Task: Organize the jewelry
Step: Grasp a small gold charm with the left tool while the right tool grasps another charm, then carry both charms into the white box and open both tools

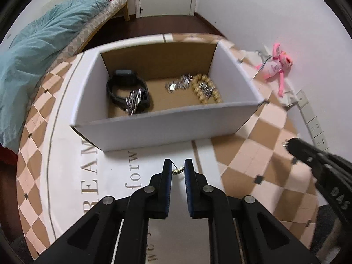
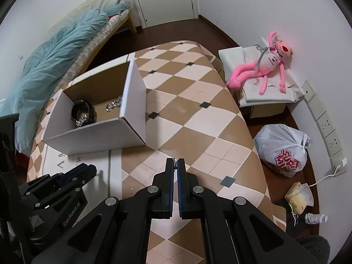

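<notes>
An open white cardboard box (image 1: 167, 121) stands on the table ahead of me. It holds a black watch (image 1: 123, 85), a silver metal band (image 1: 136, 101), a silver chain piece (image 1: 178, 83) and a wooden bead bracelet (image 1: 204, 90). My left gripper (image 1: 178, 169) is open just in front of the box, with a small gold ring-like piece (image 1: 178, 171) between its fingers. My right gripper (image 2: 175, 162) is shut on a small silver piece (image 2: 175, 162) to the right of the box (image 2: 132, 114). The right gripper's tip also shows in the left wrist view (image 1: 292, 145).
The table has a brown and cream checked cloth (image 2: 198, 121) with a white lettered panel (image 1: 132, 176). A bed with a teal blanket (image 1: 44, 44) lies at left. A pink plush toy (image 2: 264, 66), a white plastic bag (image 2: 283, 147) and wall sockets (image 2: 327, 127) are at right.
</notes>
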A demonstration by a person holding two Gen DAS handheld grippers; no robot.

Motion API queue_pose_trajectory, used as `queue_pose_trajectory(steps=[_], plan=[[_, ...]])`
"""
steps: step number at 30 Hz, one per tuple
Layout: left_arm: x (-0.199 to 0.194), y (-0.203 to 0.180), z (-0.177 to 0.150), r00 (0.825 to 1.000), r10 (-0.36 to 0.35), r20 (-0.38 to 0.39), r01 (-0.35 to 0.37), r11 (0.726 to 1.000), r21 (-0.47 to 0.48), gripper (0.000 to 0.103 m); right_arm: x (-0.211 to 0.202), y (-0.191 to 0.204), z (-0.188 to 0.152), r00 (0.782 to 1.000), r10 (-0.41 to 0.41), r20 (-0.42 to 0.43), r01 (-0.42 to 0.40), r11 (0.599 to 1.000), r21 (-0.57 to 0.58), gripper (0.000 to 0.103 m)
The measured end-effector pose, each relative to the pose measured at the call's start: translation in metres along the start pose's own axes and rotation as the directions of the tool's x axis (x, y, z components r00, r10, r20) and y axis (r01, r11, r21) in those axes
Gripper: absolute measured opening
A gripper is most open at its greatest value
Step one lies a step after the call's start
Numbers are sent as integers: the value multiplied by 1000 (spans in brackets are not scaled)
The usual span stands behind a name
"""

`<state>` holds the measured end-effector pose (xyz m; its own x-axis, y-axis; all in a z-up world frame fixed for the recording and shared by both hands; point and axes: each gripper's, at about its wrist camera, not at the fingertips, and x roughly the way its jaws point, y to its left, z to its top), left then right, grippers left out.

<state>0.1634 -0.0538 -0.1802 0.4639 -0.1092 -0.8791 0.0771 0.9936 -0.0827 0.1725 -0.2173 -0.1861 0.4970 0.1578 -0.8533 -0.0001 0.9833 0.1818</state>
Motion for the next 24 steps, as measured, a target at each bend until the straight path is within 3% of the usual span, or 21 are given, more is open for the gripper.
queue_pose_trajectory(steps=[5,11,18,22,24], plan=[[-41,10,28,997,-64,48,66,998,-23,9,-23,11,18,998,53,32,-53,999,-5,3],[-46,34,82,991,-135,17,136,988,-71,9,-31,33,64,988,149,33,-148,989,-25,3],[-12,55,133,988,-134,-81,125,986,-114,10,19,62,116,967,222,-126,-231,971,-56,3],[-4,65,145,985,-130,-116,111,981,-159,11,44,74,131,953,221,-206,-238,969,-63,4],[-3,67,148,987,-103,-125,82,983,-163,17,52,77,137,944,227,-239,-246,968,-54,4]])
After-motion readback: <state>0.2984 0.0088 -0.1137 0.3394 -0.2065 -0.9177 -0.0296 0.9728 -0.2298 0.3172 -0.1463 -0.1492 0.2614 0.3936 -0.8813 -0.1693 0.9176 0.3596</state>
